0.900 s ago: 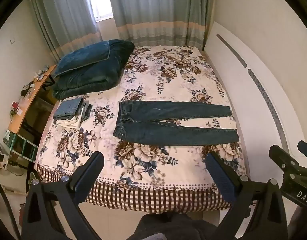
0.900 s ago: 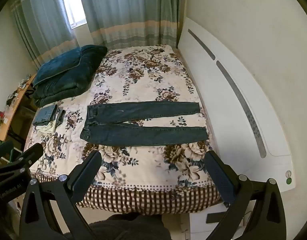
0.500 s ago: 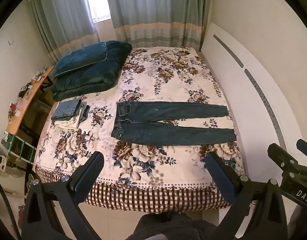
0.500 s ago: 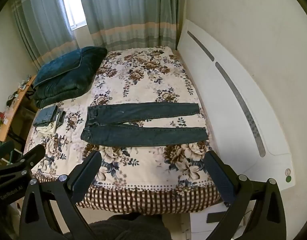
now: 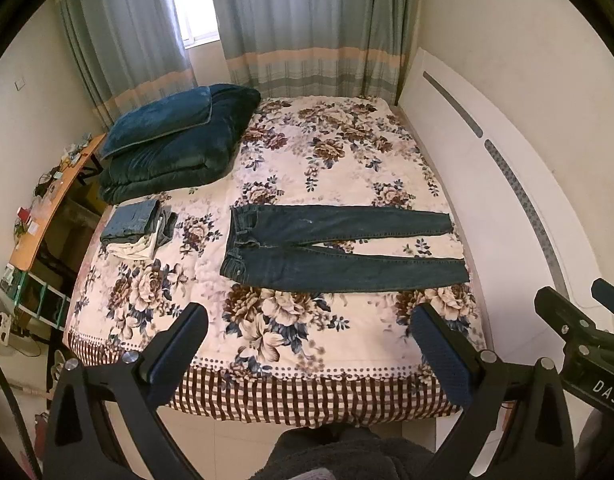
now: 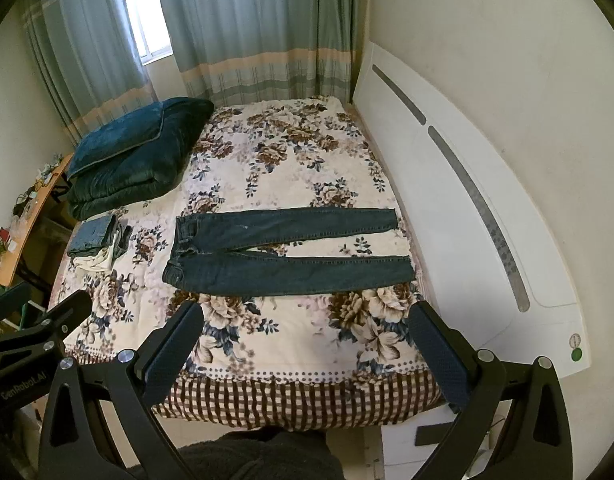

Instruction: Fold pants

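Dark blue jeans (image 5: 331, 248) (image 6: 283, 252) lie flat on the flowered bedspread (image 5: 327, 152), waistband to the left, both legs stretched out to the right and slightly apart. My left gripper (image 5: 307, 344) hangs open above the bed's near edge, well short of the jeans, with nothing between its fingers. My right gripper (image 6: 303, 340) is open too, equally far back and empty. Each gripper shows at the edge of the other's view.
A folded teal quilt and pillow (image 5: 175, 144) sit at the bed's far left. A small stack of folded clothes (image 5: 139, 228) lies left of the jeans. A white headboard (image 5: 507, 200) runs along the right; a wooden desk (image 5: 47, 208) stands left of the bed.
Both views have shifted only slightly; the bed and jeans sit a touch farther off in the frames. The jeans have not moved and both grippers stay open.
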{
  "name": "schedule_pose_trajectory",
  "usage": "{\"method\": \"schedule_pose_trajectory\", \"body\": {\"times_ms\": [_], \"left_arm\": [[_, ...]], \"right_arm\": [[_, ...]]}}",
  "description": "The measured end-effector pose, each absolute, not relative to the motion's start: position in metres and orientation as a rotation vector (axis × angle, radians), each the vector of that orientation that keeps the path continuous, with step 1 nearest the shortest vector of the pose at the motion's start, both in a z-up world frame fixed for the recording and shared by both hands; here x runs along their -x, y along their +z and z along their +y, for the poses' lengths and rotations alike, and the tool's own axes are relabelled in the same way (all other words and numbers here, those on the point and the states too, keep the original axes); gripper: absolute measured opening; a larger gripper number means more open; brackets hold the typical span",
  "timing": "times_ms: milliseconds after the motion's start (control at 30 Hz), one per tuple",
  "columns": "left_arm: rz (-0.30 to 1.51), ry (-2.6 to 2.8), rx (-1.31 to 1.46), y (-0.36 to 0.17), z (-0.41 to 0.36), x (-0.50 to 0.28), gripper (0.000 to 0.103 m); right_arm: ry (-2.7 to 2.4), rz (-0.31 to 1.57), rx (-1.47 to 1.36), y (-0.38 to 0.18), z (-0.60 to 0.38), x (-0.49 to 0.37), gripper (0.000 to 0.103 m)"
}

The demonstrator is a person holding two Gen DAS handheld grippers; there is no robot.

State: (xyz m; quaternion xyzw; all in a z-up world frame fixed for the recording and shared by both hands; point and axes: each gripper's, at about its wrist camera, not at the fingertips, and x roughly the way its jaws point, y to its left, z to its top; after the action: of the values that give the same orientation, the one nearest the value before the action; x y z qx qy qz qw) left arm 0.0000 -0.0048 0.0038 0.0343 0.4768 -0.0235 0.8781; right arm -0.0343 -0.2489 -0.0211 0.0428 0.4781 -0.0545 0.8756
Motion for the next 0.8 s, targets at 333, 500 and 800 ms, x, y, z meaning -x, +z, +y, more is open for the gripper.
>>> {"method": "schedule_pose_trajectory", "body": {"times_ms": [333, 500, 800], "left_arm": [[0.989, -0.051, -0.07, 0.0059, -0.0046, 0.0001, 0.103], [0.989, -0.054, -0.067, 0.0059, -0.0034, 0.0009, 0.103], [0.986, -0.051, -0.069, 0.0057, -0.0048, 0.0006, 0.103]], "right_arm": [[-0.111, 0.996, -0.095, -0.0204, -0.2496, 0.034, 0.103], [-0.114, 0.991, -0.094, -0.0204, -0.2496, 0.0366, 0.103], [-0.116, 0.988, -0.096, -0.0195, -0.2499, 0.0344, 0.103]]}}
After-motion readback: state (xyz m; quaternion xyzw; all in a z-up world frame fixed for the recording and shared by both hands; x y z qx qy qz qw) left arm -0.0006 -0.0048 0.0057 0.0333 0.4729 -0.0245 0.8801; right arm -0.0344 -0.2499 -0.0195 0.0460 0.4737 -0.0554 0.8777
